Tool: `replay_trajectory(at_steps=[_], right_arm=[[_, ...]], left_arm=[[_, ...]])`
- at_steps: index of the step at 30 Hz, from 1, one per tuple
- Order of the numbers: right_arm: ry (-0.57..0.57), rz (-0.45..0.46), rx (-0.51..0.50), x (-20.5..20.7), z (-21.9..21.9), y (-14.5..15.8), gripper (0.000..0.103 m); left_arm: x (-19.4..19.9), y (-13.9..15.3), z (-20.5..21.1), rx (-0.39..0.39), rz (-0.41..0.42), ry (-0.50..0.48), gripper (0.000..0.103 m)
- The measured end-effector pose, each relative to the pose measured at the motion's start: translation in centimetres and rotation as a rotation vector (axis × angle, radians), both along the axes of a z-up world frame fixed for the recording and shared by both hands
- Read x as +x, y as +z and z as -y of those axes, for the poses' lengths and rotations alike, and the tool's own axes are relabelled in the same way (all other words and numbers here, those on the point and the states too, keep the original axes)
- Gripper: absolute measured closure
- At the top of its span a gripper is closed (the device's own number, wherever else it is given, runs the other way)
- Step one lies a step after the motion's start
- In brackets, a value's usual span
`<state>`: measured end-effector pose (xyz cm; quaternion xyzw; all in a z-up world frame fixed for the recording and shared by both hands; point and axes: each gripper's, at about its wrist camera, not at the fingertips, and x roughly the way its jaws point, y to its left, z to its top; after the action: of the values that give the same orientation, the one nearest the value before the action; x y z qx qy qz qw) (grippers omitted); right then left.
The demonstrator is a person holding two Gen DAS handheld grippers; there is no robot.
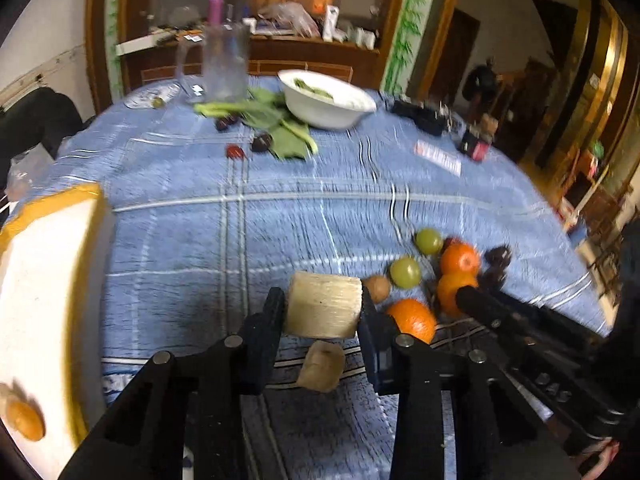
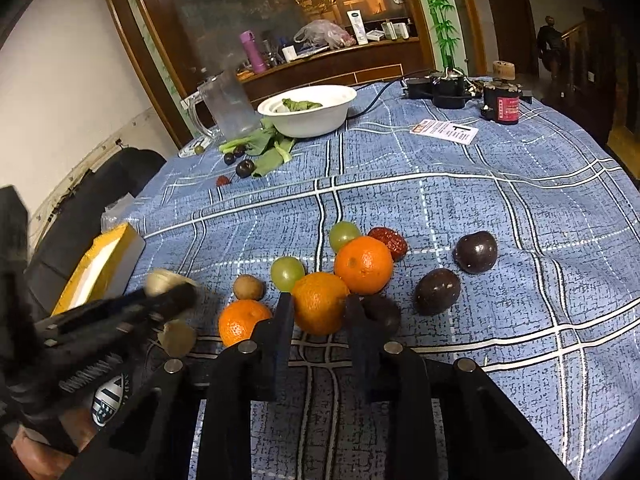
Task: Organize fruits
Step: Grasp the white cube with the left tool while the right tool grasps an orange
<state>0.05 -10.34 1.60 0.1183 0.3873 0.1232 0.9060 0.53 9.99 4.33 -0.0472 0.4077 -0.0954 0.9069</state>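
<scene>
Both grippers clamp fruit for sorting — the left gripper [image 1: 322,312] grips a pale chunk [image 1: 323,305], the right gripper [image 2: 319,312] an orange [image 2: 320,307] — bound, probably, for the box [image 1: 44,280].

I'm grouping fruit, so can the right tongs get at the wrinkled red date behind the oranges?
Probably not yet: the right tongs are shut on the near orange, and the far orange sits directly before the red date. One side of it looks open.
</scene>
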Motion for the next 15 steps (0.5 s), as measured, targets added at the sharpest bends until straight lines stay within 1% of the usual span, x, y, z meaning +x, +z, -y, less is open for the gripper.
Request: replay_trajectory(at_steps=[5, 9, 11, 13, 14, 15], right_arm=[[-0.003, 0.017, 0.011, -0.3, 0.2, 0.4, 0.079], [0.005, 0.024, -0.012, -0.4, -0.2, 0.4, 0.079], [0.010, 0.034, -0.037, -0.6, -0.6, 0.4, 0.078], [0.019, 0.047, -0.079, -0.7, -1.2, 0.4, 0.078], [0.021, 0.051, -0.090, -0.8, -1.5, 0.4, 0.075], [0.024, 0.049, -0.098, -0.7, -1.7, 0.4, 0.065]], left_arm=[[-2.5, 2.0, -1.3, -0.030, 0.045, 0.053, 0.069], [-4.3, 2.5, -2.0, 0.007, 0.084, 0.095, 0.069], [-4.7, 2.4, -2.3, 0.024, 0.082, 0.109, 0.069], [-5.1, 2.3, -2.9, 0.003, 0.069, 0.121, 0.069], [-5.4, 2.2, -3.2, -0.012, 0.062, 0.126, 0.069], [-5.6, 2.2, -3.5, -0.022, 0.054, 0.131, 0.069]])
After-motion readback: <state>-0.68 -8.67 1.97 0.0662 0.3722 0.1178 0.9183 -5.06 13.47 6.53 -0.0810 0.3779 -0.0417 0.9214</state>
